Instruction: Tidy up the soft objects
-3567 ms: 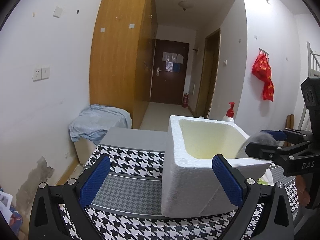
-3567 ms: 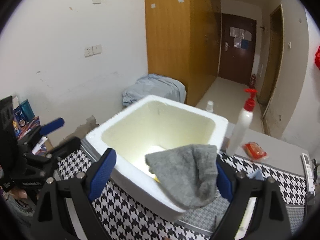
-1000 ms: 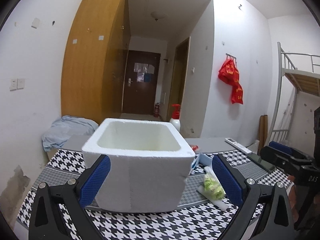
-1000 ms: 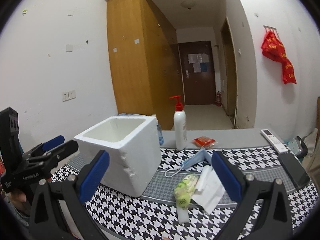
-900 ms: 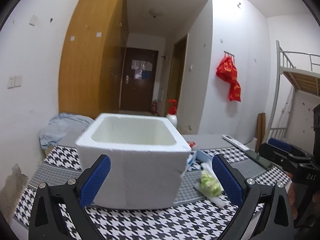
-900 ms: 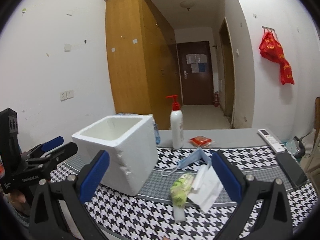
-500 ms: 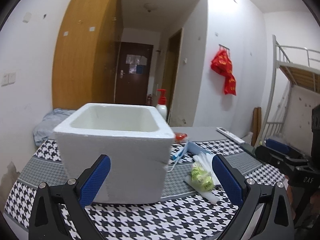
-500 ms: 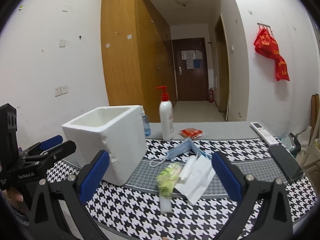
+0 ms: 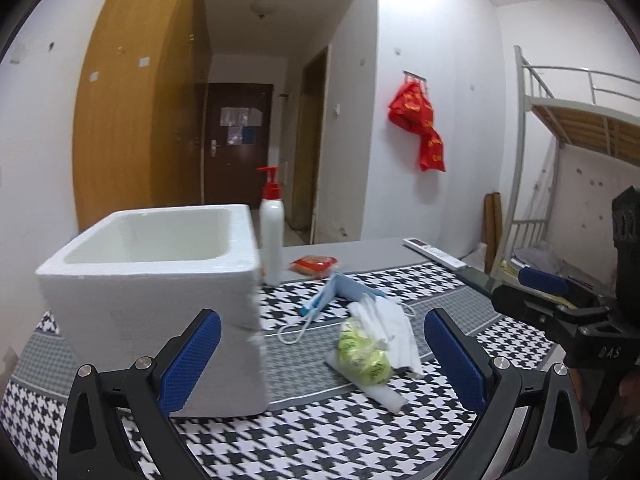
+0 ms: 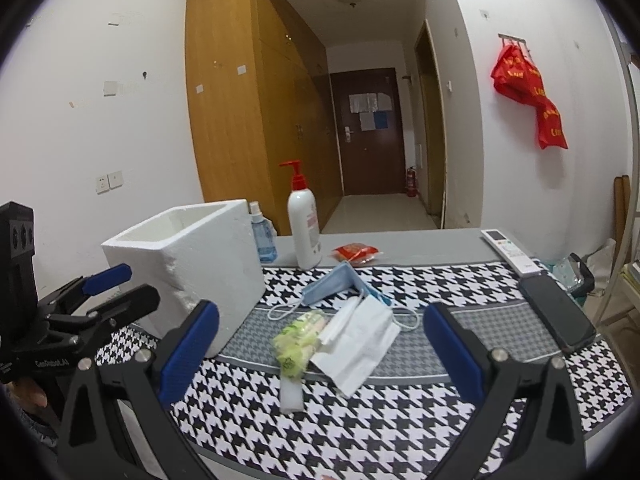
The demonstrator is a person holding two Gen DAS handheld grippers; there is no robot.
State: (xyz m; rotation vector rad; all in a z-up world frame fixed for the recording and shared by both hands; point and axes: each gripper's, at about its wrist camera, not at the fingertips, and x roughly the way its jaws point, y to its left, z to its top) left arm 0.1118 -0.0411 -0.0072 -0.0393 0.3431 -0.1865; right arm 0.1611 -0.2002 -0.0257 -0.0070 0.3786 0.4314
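Note:
A white foam box stands on the houndstooth cloth at the left; it also shows in the right wrist view. Right of it lie a green-and-white soft packet, a white face mask and a blue face mask. My left gripper is open and empty, near the box's front corner. My right gripper is open and empty, in front of the packet and white mask.
A white pump bottle with red top, a small blue spray bottle and a red snack packet stand behind the masks. A remote and a black phone lie at the right edge. A bunk bed stands at the right.
The grey cloth that my right gripper held over the box is gone from it, and the gripper is open. Both grippers have drawn back and swung right, toward the packet and masks.

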